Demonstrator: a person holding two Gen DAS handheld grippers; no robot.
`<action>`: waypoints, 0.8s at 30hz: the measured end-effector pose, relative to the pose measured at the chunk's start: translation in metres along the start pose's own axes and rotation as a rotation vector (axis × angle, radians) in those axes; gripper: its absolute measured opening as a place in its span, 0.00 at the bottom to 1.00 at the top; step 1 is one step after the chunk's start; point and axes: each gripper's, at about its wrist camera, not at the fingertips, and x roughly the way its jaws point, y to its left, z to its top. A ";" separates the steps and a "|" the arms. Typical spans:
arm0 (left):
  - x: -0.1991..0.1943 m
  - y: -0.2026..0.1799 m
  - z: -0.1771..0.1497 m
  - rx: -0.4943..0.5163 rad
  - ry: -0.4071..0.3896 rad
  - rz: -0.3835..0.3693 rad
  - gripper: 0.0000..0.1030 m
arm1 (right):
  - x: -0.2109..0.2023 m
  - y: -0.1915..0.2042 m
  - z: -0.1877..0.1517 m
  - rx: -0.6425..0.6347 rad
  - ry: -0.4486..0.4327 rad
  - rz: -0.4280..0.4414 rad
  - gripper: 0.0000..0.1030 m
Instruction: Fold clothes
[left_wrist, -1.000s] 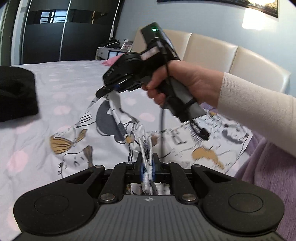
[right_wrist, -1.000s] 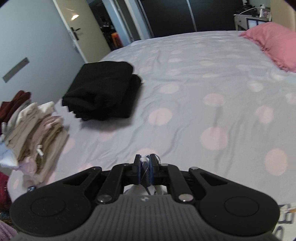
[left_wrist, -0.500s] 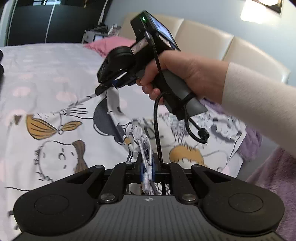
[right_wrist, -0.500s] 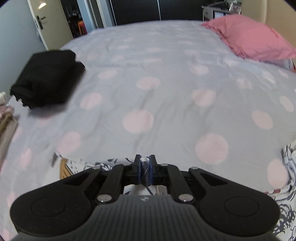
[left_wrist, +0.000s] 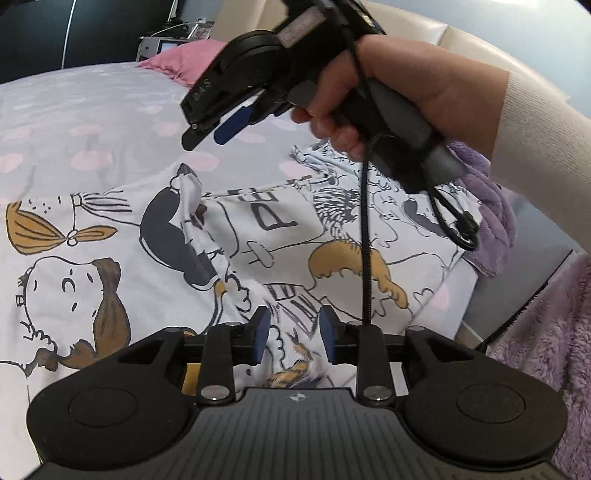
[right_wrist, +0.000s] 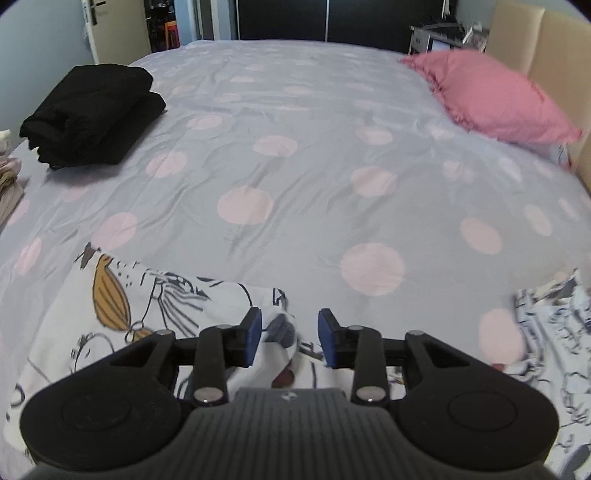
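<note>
— Cotton, white with cartoon figures: how does that printed garment (left_wrist: 258, 236) lie from your left wrist?

— On the bed (left_wrist: 55, 110), one flap turned over along the middle and rumpled. My left gripper (left_wrist: 293, 330) has its fingers apart with nothing between them, just above the near hem. My right gripper (left_wrist: 216, 127) hangs over the far edge, blue pads apart too.

— And from the right wrist?

— My right gripper (right_wrist: 290, 338) is spread wide over a bunched corner of the garment (right_wrist: 147, 306), gripping nothing. Beyond it sits a folded black bundle (right_wrist: 92, 114) and a pink pillow (right_wrist: 491, 96).

— How far along?

— I judge one fold laid; smoothing and further folds remain.
</note>
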 end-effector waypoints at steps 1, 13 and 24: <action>-0.004 -0.002 -0.001 0.004 -0.001 -0.001 0.29 | -0.006 0.000 -0.004 0.009 -0.003 0.004 0.36; -0.064 0.035 -0.022 0.035 -0.021 0.276 0.40 | -0.043 0.021 -0.087 0.153 0.001 0.077 0.30; -0.088 0.111 -0.043 -0.215 0.029 0.419 0.36 | -0.045 0.041 -0.143 0.176 0.081 0.100 0.17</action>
